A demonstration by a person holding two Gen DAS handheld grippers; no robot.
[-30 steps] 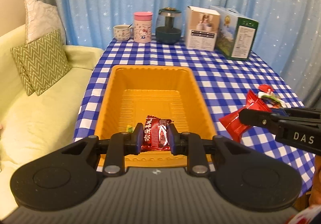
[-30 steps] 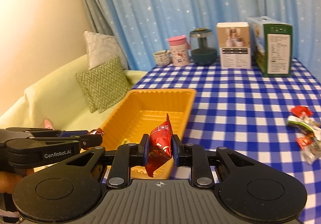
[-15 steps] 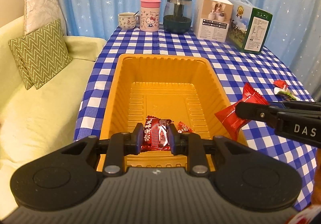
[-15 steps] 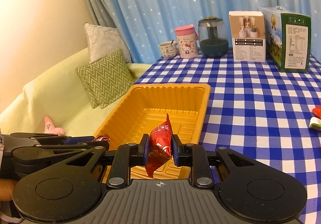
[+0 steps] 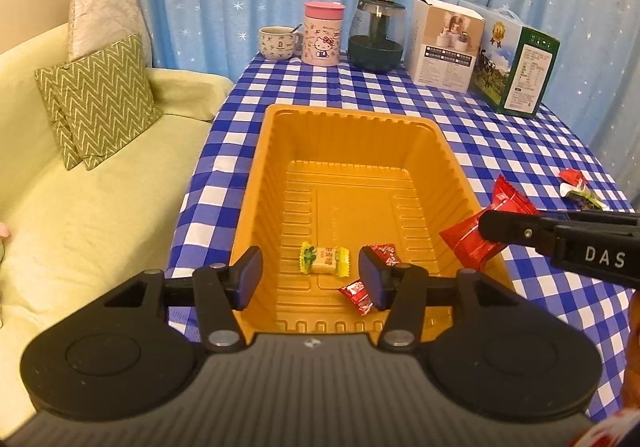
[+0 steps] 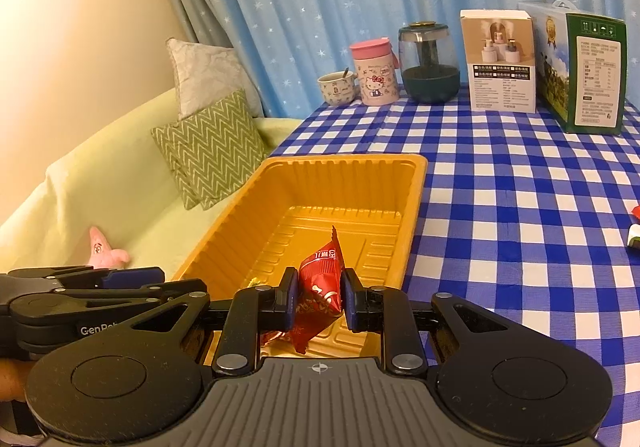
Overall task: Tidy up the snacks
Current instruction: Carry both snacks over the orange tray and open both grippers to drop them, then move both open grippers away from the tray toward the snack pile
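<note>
You are looking at one orange tray (image 5: 256,183) on the counter (image 5: 500,135). Three wrapped snacks are lying inside the tray: one yellow-white candy (image 5: 324,259) and two small red ones (image 5: 385,253) (image 5: 357,295). Beyond the tray, one mug (image 5: 279,42), one pink tumbler (image 5: 323,34), one dark jar (image 5: 376,35) and two boxes (image 5: 446,43) (image 5: 516,65) are standing. Left of the tray, two cushions (image 5: 102,31) (image 5: 100,99) are leaning on the sofa (image 5: 80,215).
</note>
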